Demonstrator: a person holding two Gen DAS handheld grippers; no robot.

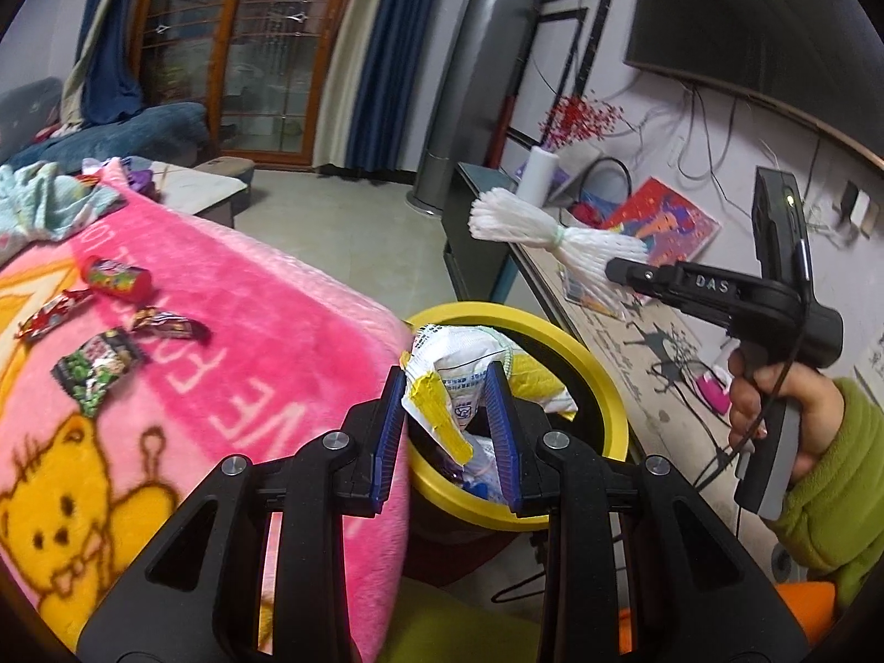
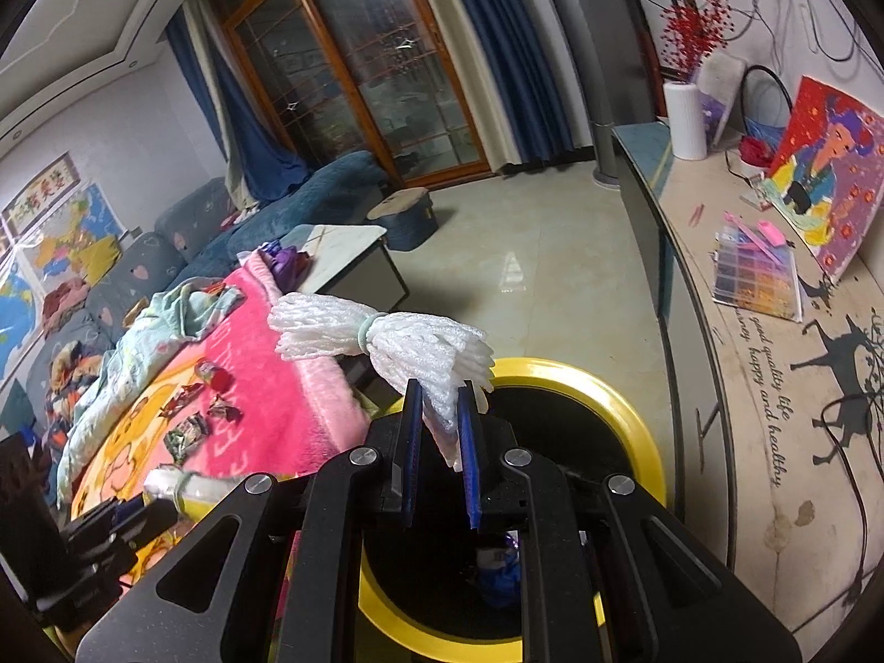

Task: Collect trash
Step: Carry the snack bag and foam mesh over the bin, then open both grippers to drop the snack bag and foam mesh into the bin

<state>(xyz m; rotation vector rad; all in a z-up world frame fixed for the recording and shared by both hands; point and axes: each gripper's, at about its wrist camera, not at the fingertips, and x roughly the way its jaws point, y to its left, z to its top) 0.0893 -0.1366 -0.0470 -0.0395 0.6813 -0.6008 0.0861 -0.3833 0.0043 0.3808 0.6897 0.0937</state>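
Note:
My left gripper is shut on a crumpled white and yellow packet, held over the yellow-rimmed black bin. My right gripper is shut on a white foam net bundle tied with a green band, held above the same bin; it also shows in the left wrist view with the bundle. Several snack wrappers and a red tube packet lie on the pink blanket. Trash lies inside the bin.
A light blue cloth lies at the blanket's far end. A long sideboard with a painting, a bead tray and a paper roll runs on the right. A low table and a sofa stand beyond.

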